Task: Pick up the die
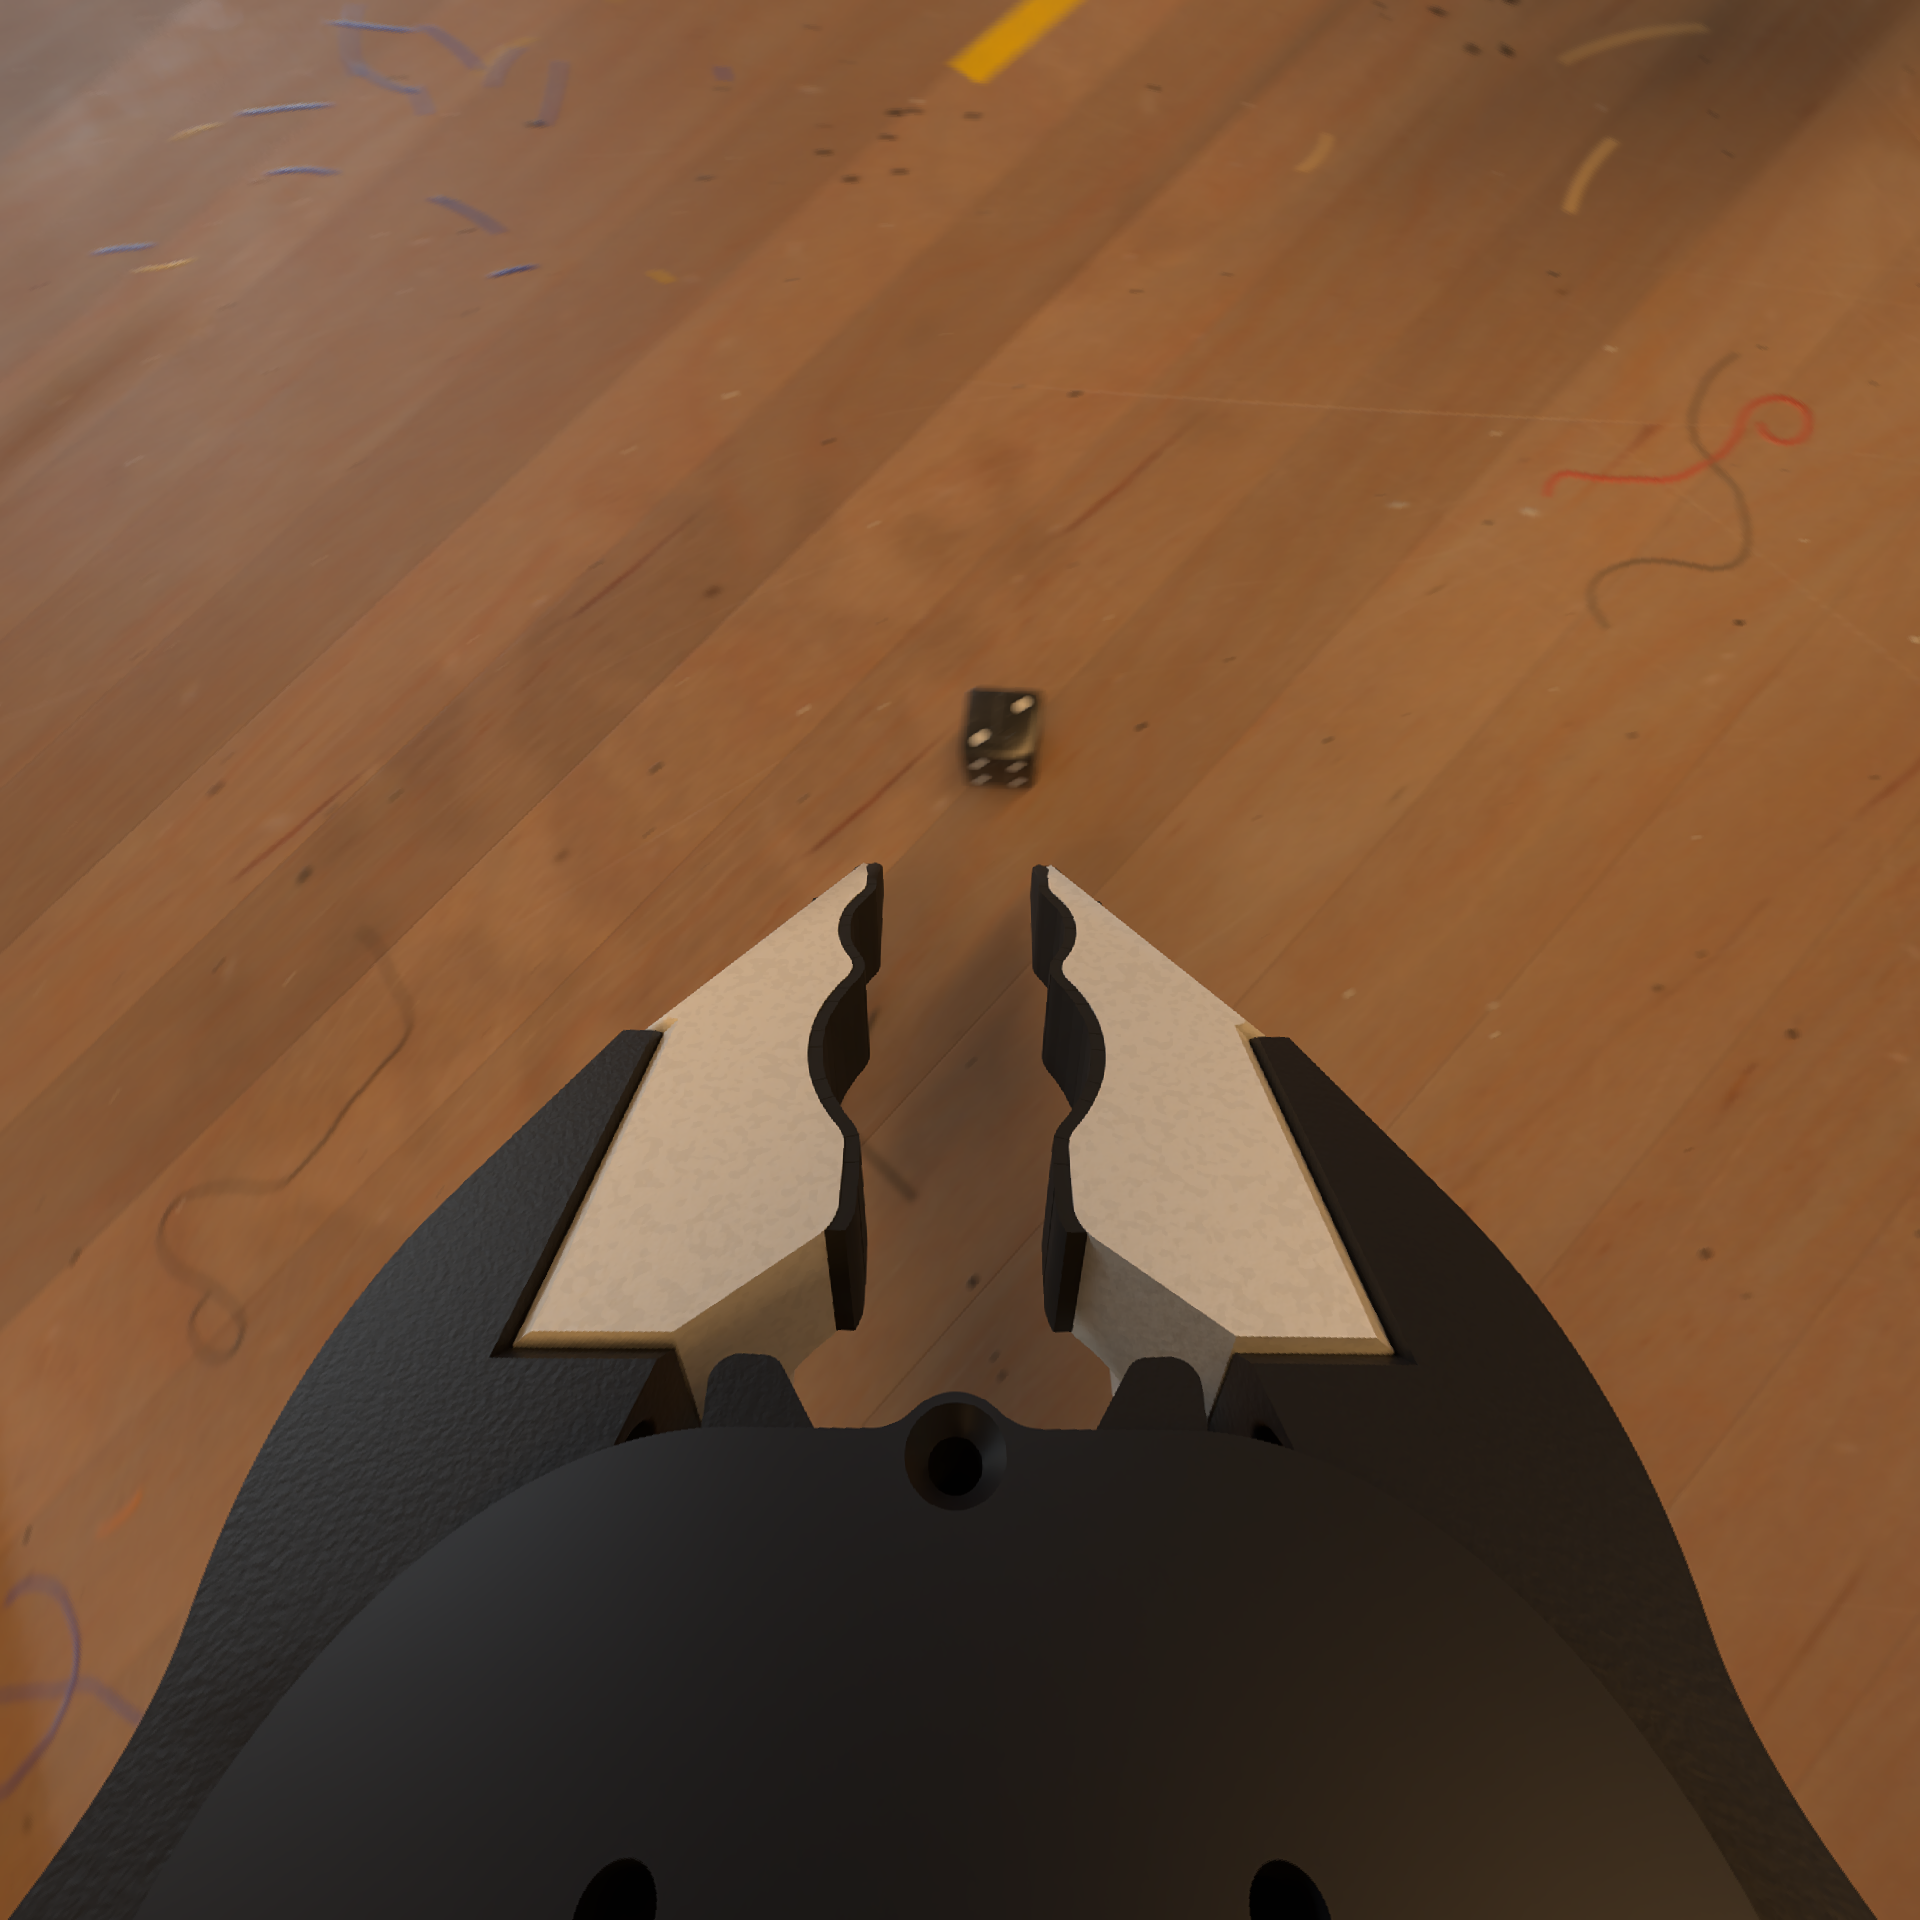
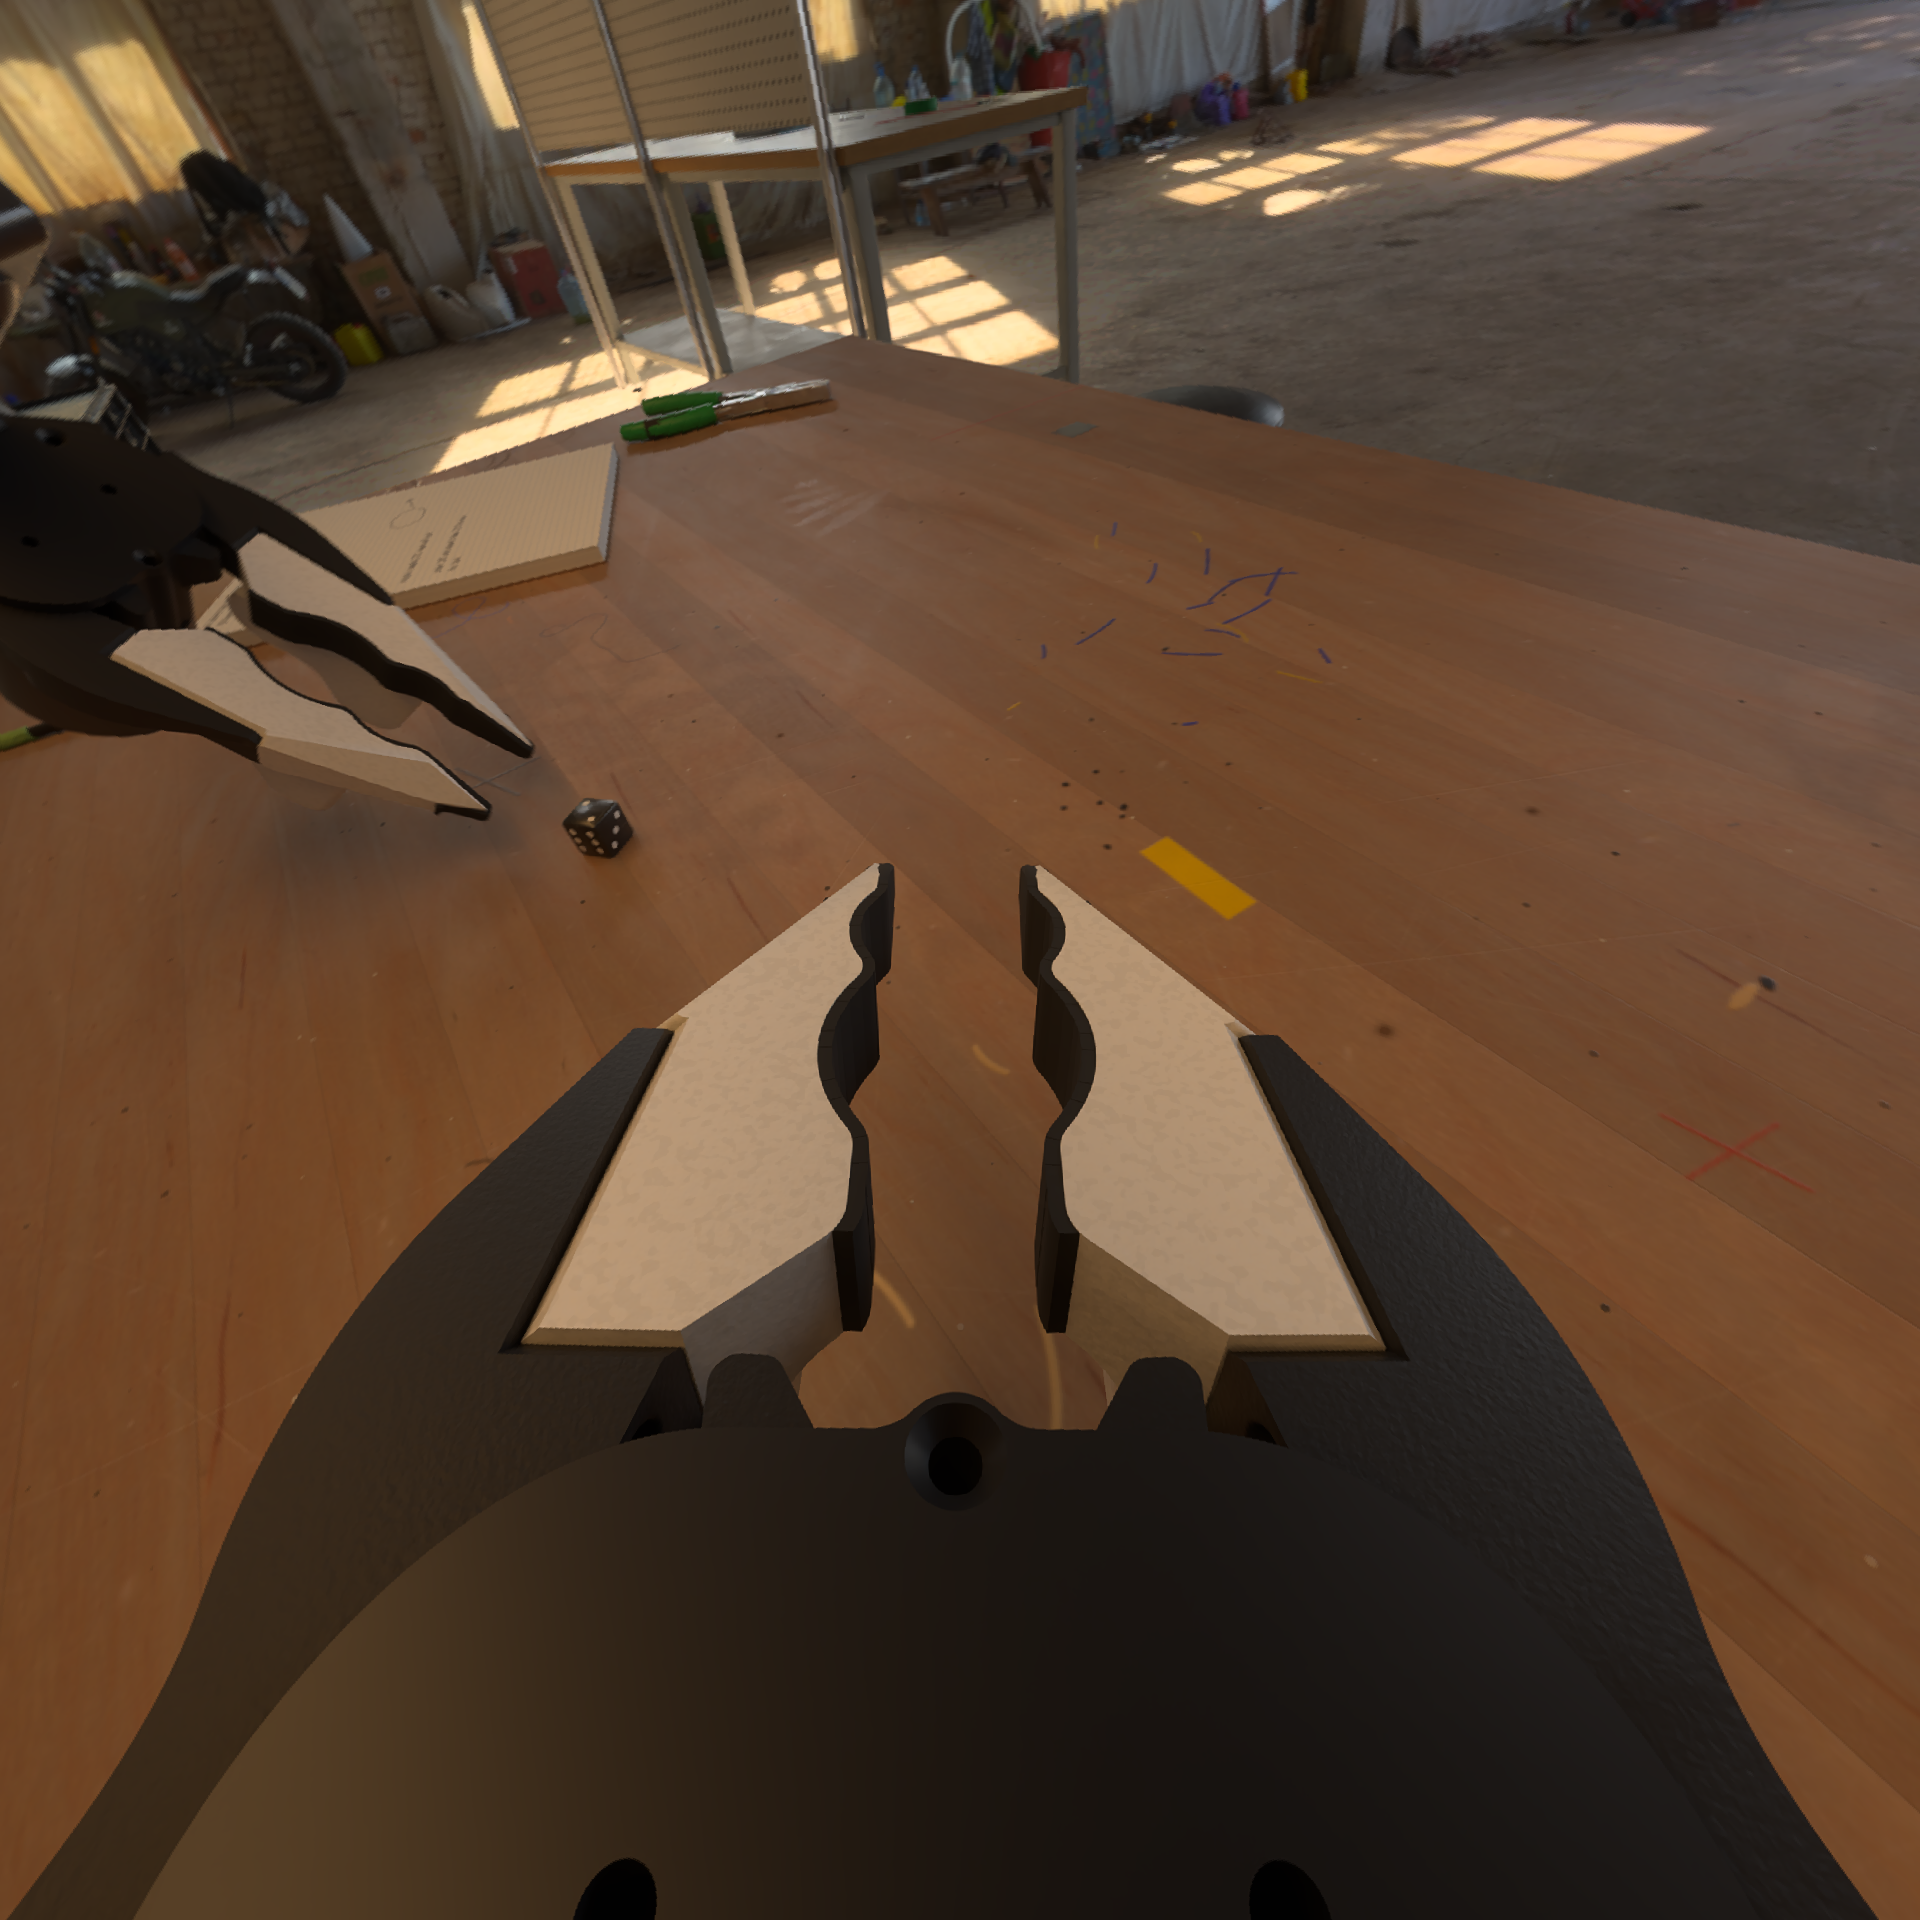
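The die lies on the wooden counter, a short way ahead of the left tongs and slightly to the right of their centre line, not touching either tip. The left tongs are spread, with nothing between them. The right tongs are also spread and empty; from them the die lies ahead and to the left, well apart. A strip of yellow tape lies on the counter just ahead-right of the right tongs.
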You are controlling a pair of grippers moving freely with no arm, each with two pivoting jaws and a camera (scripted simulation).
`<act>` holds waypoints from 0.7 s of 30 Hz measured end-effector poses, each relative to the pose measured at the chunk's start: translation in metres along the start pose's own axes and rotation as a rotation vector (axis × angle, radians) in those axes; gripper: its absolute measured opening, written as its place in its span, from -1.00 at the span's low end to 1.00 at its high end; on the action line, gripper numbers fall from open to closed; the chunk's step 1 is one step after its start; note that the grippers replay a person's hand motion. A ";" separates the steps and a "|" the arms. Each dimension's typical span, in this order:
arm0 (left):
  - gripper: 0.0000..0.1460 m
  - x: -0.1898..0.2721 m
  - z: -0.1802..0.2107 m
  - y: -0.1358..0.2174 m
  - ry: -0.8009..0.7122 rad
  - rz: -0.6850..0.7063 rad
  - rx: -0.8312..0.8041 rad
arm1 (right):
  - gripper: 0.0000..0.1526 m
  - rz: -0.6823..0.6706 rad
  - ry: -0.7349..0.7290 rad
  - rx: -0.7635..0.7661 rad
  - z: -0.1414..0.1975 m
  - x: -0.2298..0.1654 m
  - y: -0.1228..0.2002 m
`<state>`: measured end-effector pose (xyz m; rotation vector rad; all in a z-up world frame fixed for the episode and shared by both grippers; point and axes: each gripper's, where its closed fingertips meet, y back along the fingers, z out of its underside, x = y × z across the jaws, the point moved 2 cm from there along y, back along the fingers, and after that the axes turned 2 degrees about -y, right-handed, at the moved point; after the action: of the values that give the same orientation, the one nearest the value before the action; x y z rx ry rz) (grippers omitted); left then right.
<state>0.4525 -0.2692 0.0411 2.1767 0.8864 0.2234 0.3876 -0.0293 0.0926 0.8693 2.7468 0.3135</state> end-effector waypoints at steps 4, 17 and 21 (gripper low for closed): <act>-0.59 0.015 -0.018 -0.019 -0.044 0.062 -0.075 | -0.69 -0.014 0.034 -0.015 0.003 -0.005 -0.001; -0.77 0.008 -0.019 -0.039 0.031 0.203 -0.137 | -0.74 -0.042 -0.003 -0.014 0.004 -0.006 0.001; -0.78 0.008 -0.019 -0.039 0.034 0.197 -0.140 | -0.74 -0.036 0.025 -0.027 0.005 -0.008 -0.001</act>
<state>0.4306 -0.2346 0.0255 2.1331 0.6541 0.4075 0.3947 -0.0342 0.0887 0.8133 2.7708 0.3561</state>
